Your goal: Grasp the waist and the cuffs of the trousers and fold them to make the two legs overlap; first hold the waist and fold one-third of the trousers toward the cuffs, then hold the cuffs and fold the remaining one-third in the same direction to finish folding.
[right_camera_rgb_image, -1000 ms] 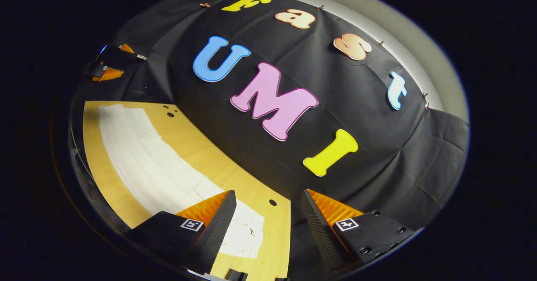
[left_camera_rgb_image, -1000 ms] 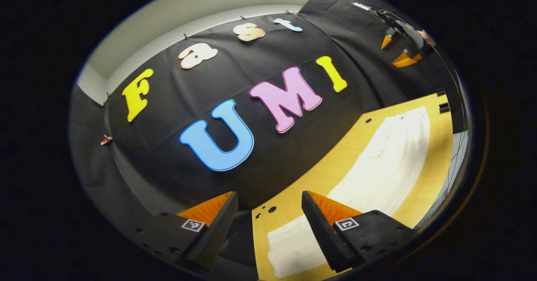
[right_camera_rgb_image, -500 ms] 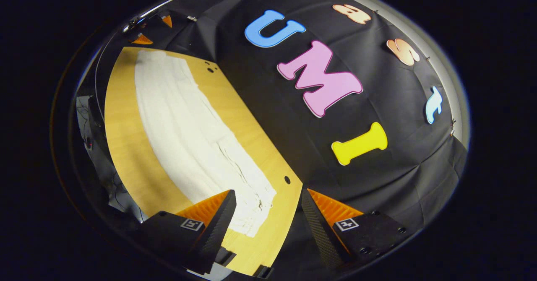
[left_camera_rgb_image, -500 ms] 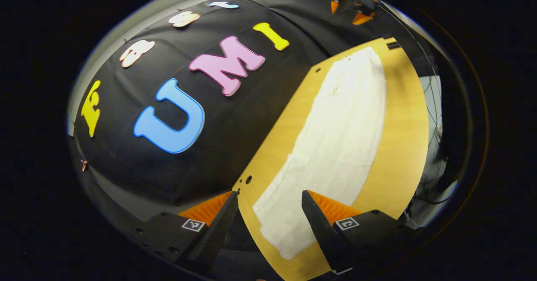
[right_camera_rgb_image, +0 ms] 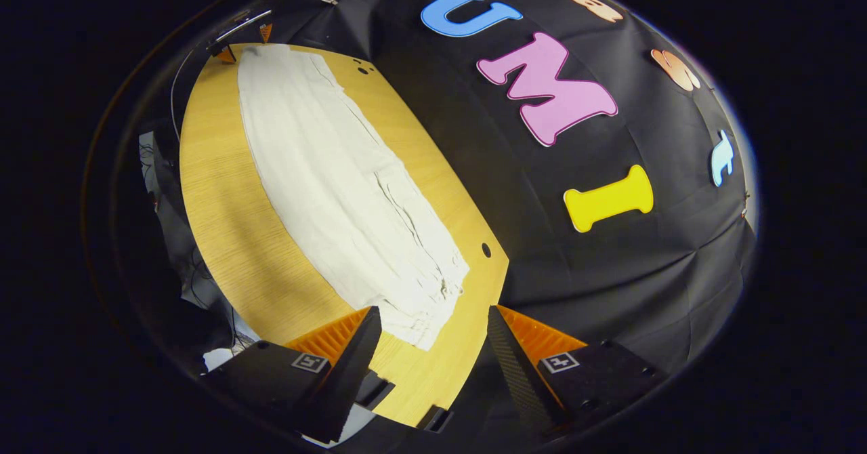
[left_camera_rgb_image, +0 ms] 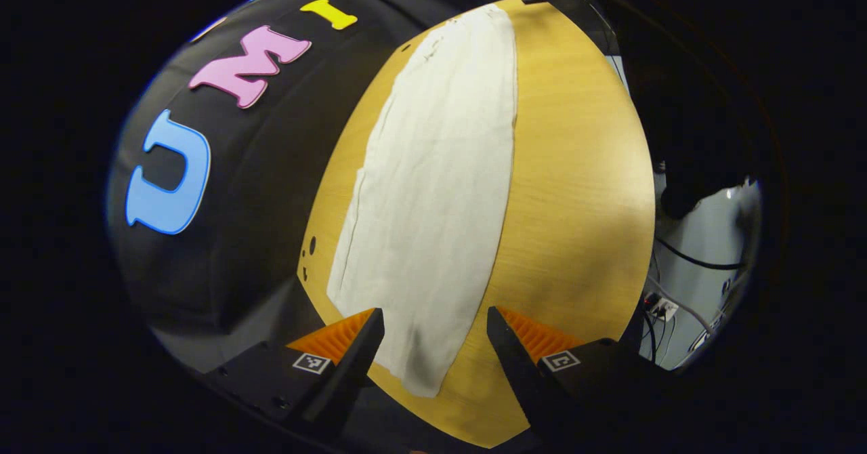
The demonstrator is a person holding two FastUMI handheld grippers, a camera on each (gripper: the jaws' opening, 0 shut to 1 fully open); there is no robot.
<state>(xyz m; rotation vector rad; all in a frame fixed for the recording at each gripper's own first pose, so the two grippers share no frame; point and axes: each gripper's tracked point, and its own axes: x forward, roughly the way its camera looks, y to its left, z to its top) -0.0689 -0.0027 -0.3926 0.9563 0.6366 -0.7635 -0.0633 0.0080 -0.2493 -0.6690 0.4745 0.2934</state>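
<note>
Left gripper (left_camera_rgb_image: 433, 352): jaws spread apart at the bottom of the left gripper view, nothing between them, hanging above the near end of the trousers (left_camera_rgb_image: 433, 190).
Right gripper (right_camera_rgb_image: 433, 352): jaws also spread apart at the bottom of the right gripper view, holding nothing, just over the gathered, wrinkled end of the trousers (right_camera_rgb_image: 345, 190).
Trousers: off-white cloth laid flat in one long narrow strip, running from bottom centre up to the top of the left gripper view, and from lower centre to upper left in the right gripper view; mostly smooth, with lengthwise creases near the right gripper's end.
Table (left_camera_rgb_image: 576, 169): light wood, trousers lying along its middle, bare wood on both sides.
Far gripper: small at the upper left of the right gripper view, past the strip's far end.
</note>
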